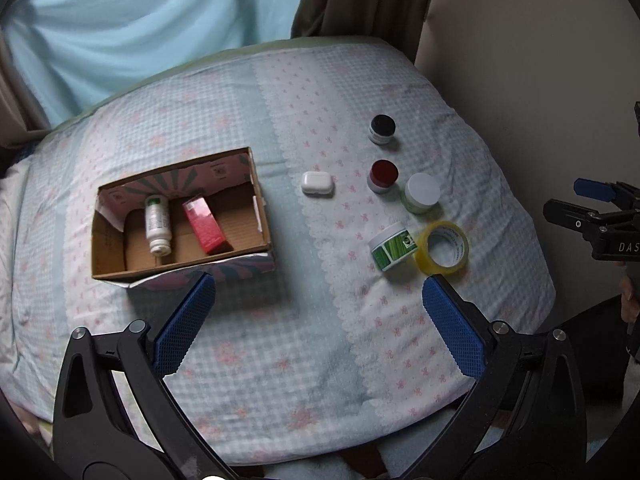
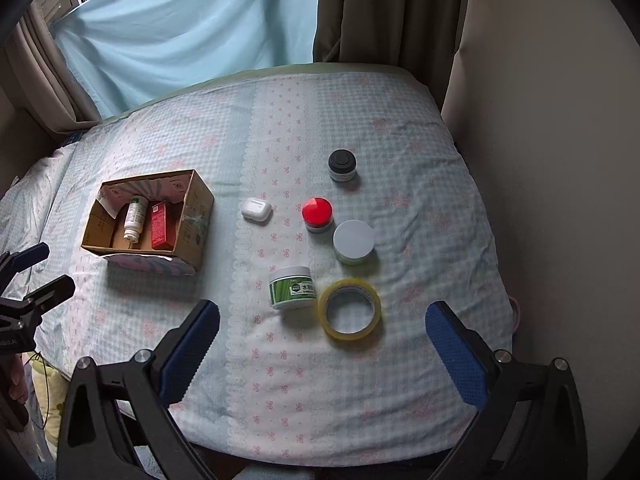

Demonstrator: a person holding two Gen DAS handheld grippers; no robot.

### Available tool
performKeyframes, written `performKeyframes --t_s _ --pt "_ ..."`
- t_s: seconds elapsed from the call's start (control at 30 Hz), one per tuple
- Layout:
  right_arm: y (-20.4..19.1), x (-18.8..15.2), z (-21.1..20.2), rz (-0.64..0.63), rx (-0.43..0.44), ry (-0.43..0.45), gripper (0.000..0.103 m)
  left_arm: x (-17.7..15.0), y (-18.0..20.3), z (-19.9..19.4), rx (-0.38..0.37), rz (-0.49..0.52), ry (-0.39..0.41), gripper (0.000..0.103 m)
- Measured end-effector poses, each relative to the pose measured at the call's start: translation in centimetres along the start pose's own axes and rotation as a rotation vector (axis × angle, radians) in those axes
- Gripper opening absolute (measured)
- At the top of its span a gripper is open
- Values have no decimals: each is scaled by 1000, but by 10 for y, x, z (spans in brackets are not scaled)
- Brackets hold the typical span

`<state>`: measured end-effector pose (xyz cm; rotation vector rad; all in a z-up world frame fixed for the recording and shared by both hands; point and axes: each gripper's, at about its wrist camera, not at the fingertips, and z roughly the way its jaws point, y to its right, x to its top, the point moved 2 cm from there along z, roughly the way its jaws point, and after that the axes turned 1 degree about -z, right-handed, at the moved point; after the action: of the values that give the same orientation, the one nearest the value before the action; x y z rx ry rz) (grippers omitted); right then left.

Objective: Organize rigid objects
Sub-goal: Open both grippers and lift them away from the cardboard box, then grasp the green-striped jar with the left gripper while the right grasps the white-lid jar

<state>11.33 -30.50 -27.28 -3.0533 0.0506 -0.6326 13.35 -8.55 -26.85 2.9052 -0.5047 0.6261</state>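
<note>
An open cardboard box (image 1: 102,240) (image 2: 198,216) lies on the bed and holds a white bottle (image 1: 157,220) (image 2: 134,218) and a red carton (image 1: 206,226) (image 2: 160,226). To its right on the quilt lie a white earbud case (image 1: 318,184) (image 2: 257,209), a black-lidded jar (image 1: 382,129) (image 2: 342,166), a red-lidded jar (image 1: 383,176) (image 2: 317,214), a white-lidded jar (image 1: 422,198) (image 2: 354,242), a green-labelled jar (image 1: 393,247) (image 2: 292,288) and a roll of yellow tape (image 1: 442,247) (image 2: 349,310). My left gripper (image 1: 318,316) is open and empty, near the box's front. My right gripper (image 2: 322,344) is open and empty, just short of the tape.
The bed has a light blue checked quilt (image 1: 280,340) (image 2: 280,128). A pale blue sheet (image 2: 180,28) and brown curtains (image 2: 384,8) hang behind it. A beige wall (image 2: 540,140) runs along the right side. The other gripper shows at each view's edge.
</note>
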Motion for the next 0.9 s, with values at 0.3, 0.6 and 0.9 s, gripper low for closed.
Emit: performKeyframes --t_s 0.3,0.6,0.9 --pt "65 -1 64 33 60 -51 103 -3 92 94 -51 276 -95 103" --pt "76 4 168 24 102 -48 103 -13 107 209 -110 462 -111 103" --pt "58 5 254 -69 90 -53 103 -16 112 271 -178 535 -110 101"
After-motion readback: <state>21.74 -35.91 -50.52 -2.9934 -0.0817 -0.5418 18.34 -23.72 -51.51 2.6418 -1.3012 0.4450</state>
